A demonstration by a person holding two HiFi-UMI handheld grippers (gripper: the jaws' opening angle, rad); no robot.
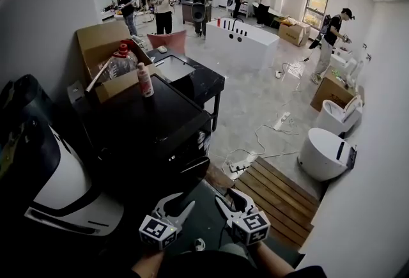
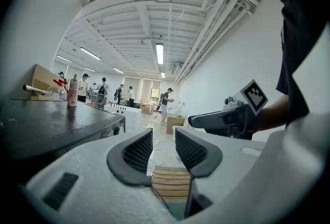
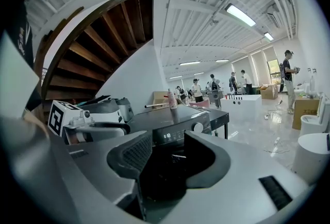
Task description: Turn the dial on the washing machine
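Both grippers hang low in front of the washer [image 1: 153,123], well apart from it, so I judge the reach for the dial [image 3: 197,126] has not begun. The left gripper [image 2: 164,140] has its jaws apart with nothing between them. The right gripper [image 3: 167,143] is likewise parted and empty, aimed at the control panel. Next, the right one probably needs to rise, close in and straddle the dial squarely. The dial is a round silvery knob at the right end of the washer's dark front panel, beside a lit display.
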